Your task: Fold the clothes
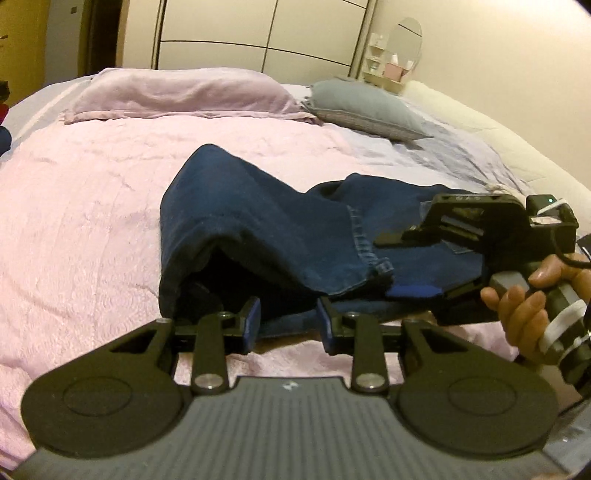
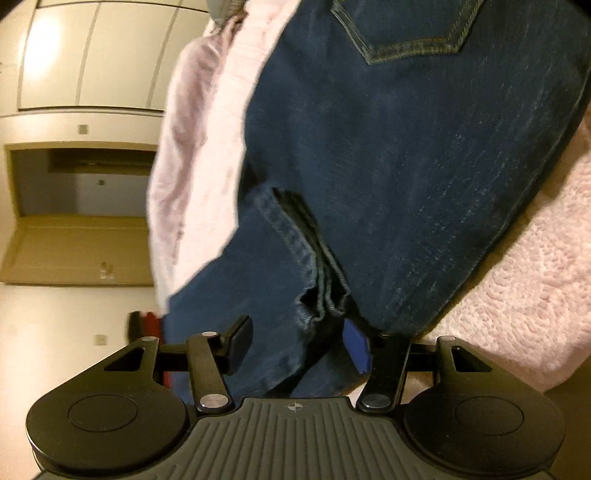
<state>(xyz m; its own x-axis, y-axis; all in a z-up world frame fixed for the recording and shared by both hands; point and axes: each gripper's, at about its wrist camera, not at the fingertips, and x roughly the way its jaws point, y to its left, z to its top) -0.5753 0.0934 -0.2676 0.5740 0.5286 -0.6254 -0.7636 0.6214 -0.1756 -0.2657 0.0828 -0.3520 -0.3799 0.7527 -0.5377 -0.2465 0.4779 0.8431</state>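
Jeans: dark denim jeans (image 1: 258, 221) lay bunched on the bed, just ahead of your left claw (image 1: 288, 321) and under your right claw (image 1: 413, 266).
Left claw: your jaws stood apart with nothing pinched; the fold's near edge sat just beyond the pads.
Right claw: your jaws (image 2: 299, 343) were spread, a hem bundle (image 2: 321, 295) loose between them; the blue pad (image 2: 356, 347) looked tucked beside the cloth, not pressing.
Right hand: your hand (image 1: 524, 295) gripped the handle to the right of the left claw.
Risk: with neither claw gripping, the raised fold could slump; closing now might catch one layer only, skewing the fold.
Surface: pink quilted bedspread (image 1: 92, 221), soft, likely to snag under a low pad.
Room: pillows (image 1: 184, 96) beyond the jeans, wardrobe doors (image 1: 258, 33) behind.
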